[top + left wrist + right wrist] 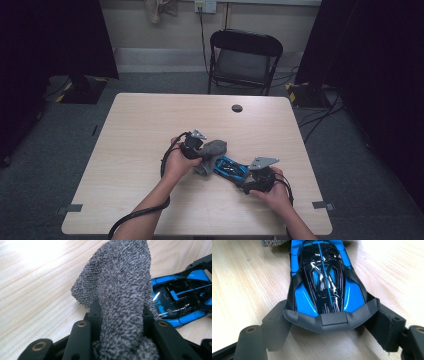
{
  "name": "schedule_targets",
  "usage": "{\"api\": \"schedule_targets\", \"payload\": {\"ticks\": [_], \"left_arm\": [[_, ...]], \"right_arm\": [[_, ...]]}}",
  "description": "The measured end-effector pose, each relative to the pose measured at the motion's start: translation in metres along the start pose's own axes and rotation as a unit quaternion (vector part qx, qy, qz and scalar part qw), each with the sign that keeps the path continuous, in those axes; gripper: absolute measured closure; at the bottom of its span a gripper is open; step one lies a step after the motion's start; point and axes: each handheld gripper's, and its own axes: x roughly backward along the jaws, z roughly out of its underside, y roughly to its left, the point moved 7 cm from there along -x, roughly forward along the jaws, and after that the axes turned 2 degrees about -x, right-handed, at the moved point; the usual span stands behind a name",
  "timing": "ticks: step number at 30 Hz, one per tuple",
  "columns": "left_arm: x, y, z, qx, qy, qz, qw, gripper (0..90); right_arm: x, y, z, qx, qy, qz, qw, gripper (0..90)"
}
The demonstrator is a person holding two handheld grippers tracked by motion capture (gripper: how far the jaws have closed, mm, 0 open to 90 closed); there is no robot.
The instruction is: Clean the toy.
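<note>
A shiny blue and black toy car (231, 169) lies on the pale wooden table (145, 125), right of centre. My right gripper (248, 177) grips its rear end, one jaw pressed against each side of the black tail (332, 321); the car (322, 280) points away from that gripper. My left gripper (200, 152) is shut on a fluffy grey cloth (214, 149), which rises between its jaws (122, 285) and hangs just left of the car (180, 297). The cloth's edge (272, 242) lies by the car's nose; whether it touches the car I cannot tell.
A black folding chair (242, 55) stands behind the table's far edge. A dark round cable hole (237, 108) sits near the far middle of the tabletop. Grey tape marks (74, 208) sit at the near corners. Cables trail from both grippers.
</note>
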Motion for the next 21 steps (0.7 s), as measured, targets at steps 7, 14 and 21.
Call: {"api": "schedule_targets", "payload": {"ticks": [7, 14, 21], "left_arm": [[-0.001, 0.004, 0.002, 0.007, 0.0, -0.004, 1.0, 65.3], [-0.001, 0.007, 0.004, 0.007, 0.003, -0.008, 0.9999, 65.2], [-0.001, 0.011, 0.007, 0.008, 0.011, -0.014, 0.9998, 65.2]], "right_arm": [[0.0, 0.0, 0.0, 0.0, 0.0, 0.0, 1.0, 24.5], [0.0, 0.0, 0.0, 0.0, 0.0, 0.0, 1.0, 24.5], [0.0, 0.0, 0.0, 0.0, 0.0, 0.0, 1.0, 24.5]]}}
